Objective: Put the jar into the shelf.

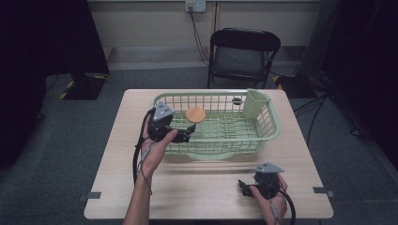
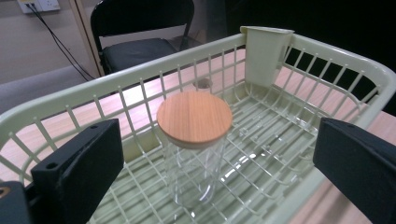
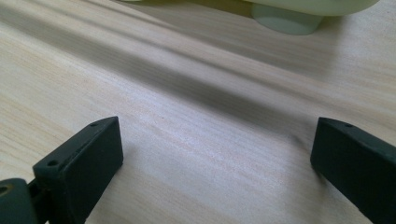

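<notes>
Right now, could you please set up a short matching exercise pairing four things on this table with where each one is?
Things:
1. glass jar with wooden lid
2. utensil cup
3. left tongs
4. right tongs

Places:
A. clipped at a far corner of the green basket
B. low over the bare table, near the front edge
C. standing upright inside the basket
D. open at the basket's near rim, aimed at the jar

Pairs: 1-C, 2-A, 3-D, 4-B
</notes>
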Available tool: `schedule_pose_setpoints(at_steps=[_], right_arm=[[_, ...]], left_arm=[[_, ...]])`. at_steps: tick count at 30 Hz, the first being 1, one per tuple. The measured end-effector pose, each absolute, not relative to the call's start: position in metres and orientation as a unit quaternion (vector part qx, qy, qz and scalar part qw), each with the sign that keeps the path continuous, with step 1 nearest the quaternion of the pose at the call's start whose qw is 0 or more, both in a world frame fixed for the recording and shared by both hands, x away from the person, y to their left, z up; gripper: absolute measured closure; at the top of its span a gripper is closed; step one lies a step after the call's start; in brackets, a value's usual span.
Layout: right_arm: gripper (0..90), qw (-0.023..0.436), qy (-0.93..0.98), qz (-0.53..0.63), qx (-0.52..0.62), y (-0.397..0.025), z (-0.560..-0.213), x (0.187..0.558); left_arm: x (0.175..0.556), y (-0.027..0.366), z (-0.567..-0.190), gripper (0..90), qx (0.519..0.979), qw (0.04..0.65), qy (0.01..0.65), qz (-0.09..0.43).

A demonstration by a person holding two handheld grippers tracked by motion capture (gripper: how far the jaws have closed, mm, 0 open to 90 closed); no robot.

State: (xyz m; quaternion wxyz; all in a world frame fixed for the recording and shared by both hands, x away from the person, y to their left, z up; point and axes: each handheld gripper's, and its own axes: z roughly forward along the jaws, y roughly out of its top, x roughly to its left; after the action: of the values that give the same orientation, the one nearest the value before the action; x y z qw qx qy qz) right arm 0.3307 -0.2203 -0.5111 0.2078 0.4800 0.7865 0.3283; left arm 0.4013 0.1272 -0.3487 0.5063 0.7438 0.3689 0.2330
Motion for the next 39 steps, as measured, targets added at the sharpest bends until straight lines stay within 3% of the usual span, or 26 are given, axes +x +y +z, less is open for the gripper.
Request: schedule_pose_setpoints(at_steps=[13, 21, 39], right_arm=[[1.5, 0.208, 0.787, 0.328, 0.480, -0.220, -0.511, 0.331], [1.5, 0.208, 0.787, 0.328, 0.480, -0.220, -0.511, 0.331], [1.5, 0.208, 0.786, 0.328, 0.480, -0.220, -0.511, 0.331]], left_arm=[[0.361, 0.134, -0.365, 1.8, 0.742, 0.503, 0.366, 0.249], [0.340, 0.143, -0.381, 2.3, 0.718, 0.518, 0.392, 0.248], [0.308, 0.153, -0.422, 2.3, 0.731, 0.487, 0.409, 0.246]])
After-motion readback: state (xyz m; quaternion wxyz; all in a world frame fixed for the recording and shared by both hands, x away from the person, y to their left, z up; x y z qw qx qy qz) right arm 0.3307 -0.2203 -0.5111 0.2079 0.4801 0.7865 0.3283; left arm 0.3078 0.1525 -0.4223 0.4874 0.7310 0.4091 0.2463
